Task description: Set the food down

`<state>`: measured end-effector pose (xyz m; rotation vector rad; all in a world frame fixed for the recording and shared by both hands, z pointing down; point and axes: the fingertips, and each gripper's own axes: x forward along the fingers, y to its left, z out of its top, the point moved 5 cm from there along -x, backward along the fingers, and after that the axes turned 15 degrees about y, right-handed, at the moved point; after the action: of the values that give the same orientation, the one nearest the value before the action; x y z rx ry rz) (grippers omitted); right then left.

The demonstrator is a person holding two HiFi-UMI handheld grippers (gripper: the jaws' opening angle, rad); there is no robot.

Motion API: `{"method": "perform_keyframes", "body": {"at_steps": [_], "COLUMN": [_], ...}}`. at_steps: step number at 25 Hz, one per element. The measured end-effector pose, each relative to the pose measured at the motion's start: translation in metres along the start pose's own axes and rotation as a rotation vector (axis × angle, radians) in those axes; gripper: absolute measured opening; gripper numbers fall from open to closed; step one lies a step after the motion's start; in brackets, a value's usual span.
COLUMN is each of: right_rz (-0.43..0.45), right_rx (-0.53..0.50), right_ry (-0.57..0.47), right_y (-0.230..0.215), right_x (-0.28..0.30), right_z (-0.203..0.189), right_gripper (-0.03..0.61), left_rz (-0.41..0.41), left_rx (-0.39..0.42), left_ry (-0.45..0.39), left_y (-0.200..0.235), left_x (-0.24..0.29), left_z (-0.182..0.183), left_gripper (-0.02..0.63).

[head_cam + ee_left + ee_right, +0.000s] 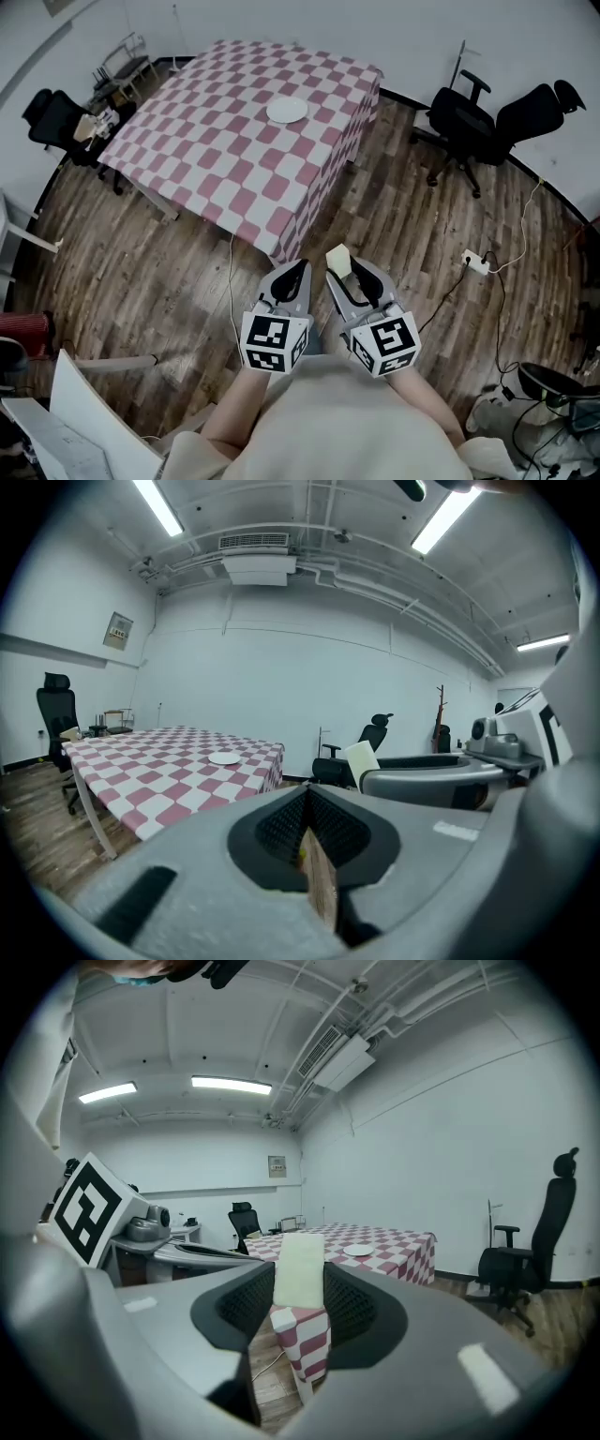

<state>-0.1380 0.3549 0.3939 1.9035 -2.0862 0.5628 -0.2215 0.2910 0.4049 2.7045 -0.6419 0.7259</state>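
1. Nearest the head view's lens, the left gripper (298,267) and the right gripper (347,272) sit side by side, close to the person's body, over the wooden floor (141,272). The pale slab of food (337,259) stands upright in the right gripper. The checkered table (234,141) lies well ahead, with a white plate (287,111) near its far end.
2. Left gripper view: the left gripper (307,791) has its jaws pressed together with nothing between them. To the right, the food (361,759) sticks up from the right gripper (441,775). The table (159,771) and plate (224,758) are at left.
3. Right gripper view: the right gripper (300,1288) clamps the food (300,1269) between its ribbed pads. The table (375,1239) and plate (357,1251) are behind it, and an office chair (539,1241) is at right.
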Motion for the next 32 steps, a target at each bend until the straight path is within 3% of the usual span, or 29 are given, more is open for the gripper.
{"method": "perform_keyframes", "body": {"at_steps": [10,32], "right_rz": [-0.012,-0.018], "right_rx": [-0.011,0.020], "right_ry": [0.012,0.016], "right_y": [-0.024,-0.054], "right_x": [0.056,0.207], "right_z": [0.040,0.120], "right_gripper": [0.167,0.167], "left_rz": [-0.017,-0.076], "left_rx": [-0.049,-0.041], "left_ry": [-0.003,0.008], "left_y": [0.056,0.193], "left_x": [0.044,0.111], "left_z": [0.039,0.105], "left_gripper": [0.000,0.000]}}
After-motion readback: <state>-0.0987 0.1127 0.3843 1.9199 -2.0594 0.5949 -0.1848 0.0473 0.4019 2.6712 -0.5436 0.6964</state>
